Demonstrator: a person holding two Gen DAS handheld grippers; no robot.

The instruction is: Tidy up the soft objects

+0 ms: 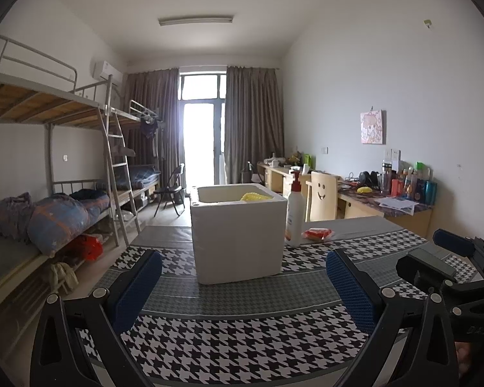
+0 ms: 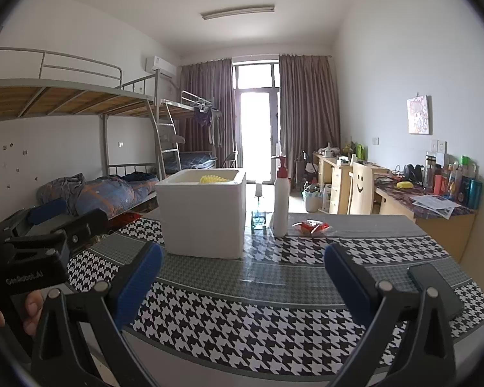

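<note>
- Left gripper (image 1: 243,285) and right gripper (image 2: 243,279) are both hovering wide apart, holding nothing; one casing is reading "Gen.Robot.AI".
- One yellow soft object (image 1: 254,197) is lying inside one white foam box (image 1: 238,235).
- One pump bottle (image 2: 281,200), one red packet (image 2: 311,227) are standing beside it.

Both wrist views low, facing box (image 1: 237,235)

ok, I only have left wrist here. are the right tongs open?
Observer: Yes, the right tongs are open, with nothing between them.
Operator: anything hidden behind the white box?
Observer: A small clear glass item shows between the box and the pump bottle.
Operator: anything right of the right tongs?
Observer: A dark phone-like slab lies flat there.
</note>
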